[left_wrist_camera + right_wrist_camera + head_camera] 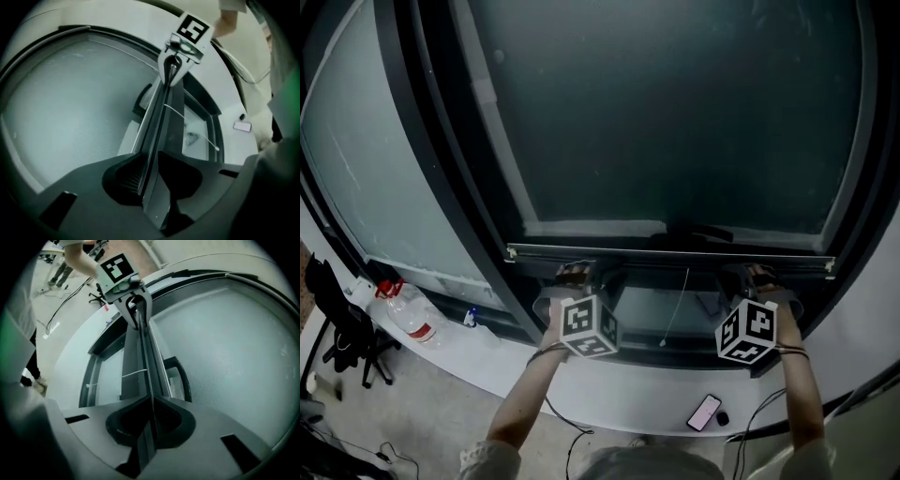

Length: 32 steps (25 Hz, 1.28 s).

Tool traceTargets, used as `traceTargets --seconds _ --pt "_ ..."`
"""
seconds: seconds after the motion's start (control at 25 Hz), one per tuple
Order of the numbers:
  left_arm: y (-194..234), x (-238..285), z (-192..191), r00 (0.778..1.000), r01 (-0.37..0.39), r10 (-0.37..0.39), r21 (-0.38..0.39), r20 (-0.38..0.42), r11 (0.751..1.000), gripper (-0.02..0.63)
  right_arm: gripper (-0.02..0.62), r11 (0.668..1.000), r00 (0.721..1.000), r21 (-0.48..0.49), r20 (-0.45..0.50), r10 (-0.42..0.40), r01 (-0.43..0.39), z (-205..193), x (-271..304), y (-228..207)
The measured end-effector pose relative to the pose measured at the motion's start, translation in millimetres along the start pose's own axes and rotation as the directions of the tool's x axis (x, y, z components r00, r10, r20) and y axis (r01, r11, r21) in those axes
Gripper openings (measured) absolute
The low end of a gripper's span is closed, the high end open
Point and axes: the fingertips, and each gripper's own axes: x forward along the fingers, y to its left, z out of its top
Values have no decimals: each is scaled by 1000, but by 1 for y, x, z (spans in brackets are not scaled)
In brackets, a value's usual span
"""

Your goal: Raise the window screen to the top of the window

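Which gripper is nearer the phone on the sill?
Right. The right gripper clamps the screen bar just above the phone; the left gripper grips the bar farther left.

The left tongs (574, 273) and the right tongs (758, 274) each carry a white cube (588, 325) with black square markers. The jaw bodies are dark grey and rounded. Thin dark cables (757, 412) hang below both wrists. The sleeve (485, 458) is pale.

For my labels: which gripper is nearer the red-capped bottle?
The left gripper, shut on the screen bar; the bottle stands off to its left, while the right gripper grips the bar farther right.
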Motion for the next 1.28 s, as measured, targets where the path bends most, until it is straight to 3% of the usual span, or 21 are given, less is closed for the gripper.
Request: traceTargets --seconds 0.08,0.16,0.4,0.52,0.6,0.8,1.08,1.28 --pt "3 2 -6 999 29 -27 60 -35 998 95 11 997 996 -26 -41 75 -76 -6 3 4" --pt "7 4 -6 999 43 -40 79 -36 996 95 56 991 990 -34 -66 124 -127 -9 4 6" --pt "18 6 -8 999 30 -28 69 -31 997 69 58 989 983 -47 -125 131 -138 -14 10 -4" --pt "11 6 -10 994 97 -94 53 -56 994 59 52 984 975 -41 -146 164 -172 -15 11 -2" --pt "6 9 -18 987 132 -124 67 -106 989 58 49 983 974 -19 -142 177 -182 -15 11 -2" --pt "8 15 -23 984 130 -112 125 -141 984 51 46 982 974 -33 -141 180 -186 -15 11 -1" --pt "2 17 -25 948 261 -211 199 -239 945 28 25 971 965 -59 -141 221 -231 -13 12 -2" --pt "1 17 -24 909 374 -326 160 -261 914 21 23 940 925 -6 -180 335 -342 -13 12 -3"
